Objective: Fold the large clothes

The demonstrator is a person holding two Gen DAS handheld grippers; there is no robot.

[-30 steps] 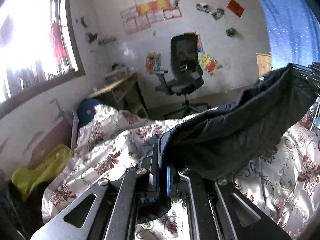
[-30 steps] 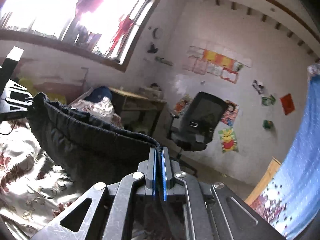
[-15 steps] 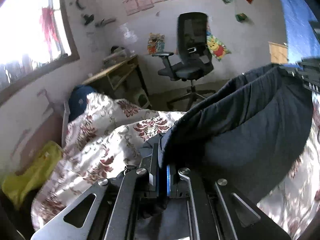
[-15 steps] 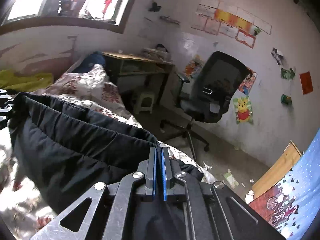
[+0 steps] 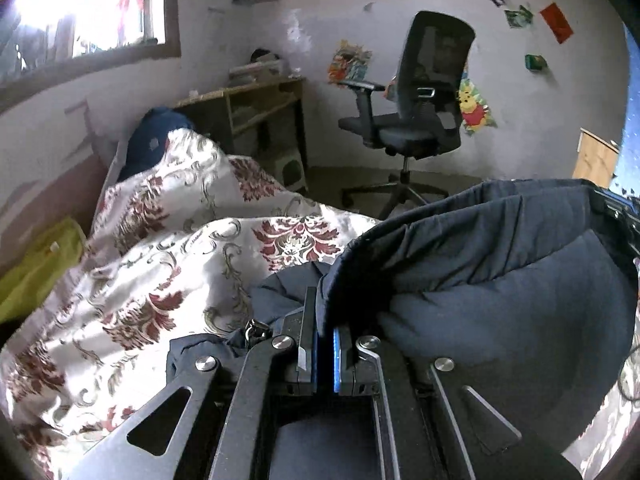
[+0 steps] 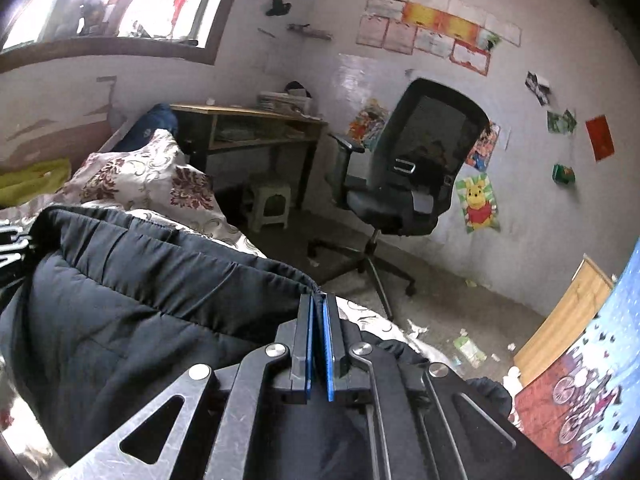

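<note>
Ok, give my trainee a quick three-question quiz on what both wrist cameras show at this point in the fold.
1. True or false: the left gripper has its jaws shut on the dark padded jacket.
2. What is the right gripper pinching? A) floral bedspread B) jacket edge C) yellow-green cloth
3. Fill in: the jacket hangs stretched between the two grippers above the ____ bedspread.

Key: 1 true; 2 B; 3 floral.

Both tools (image 5: 324, 320) (image 6: 319, 312) clamped tight
</note>
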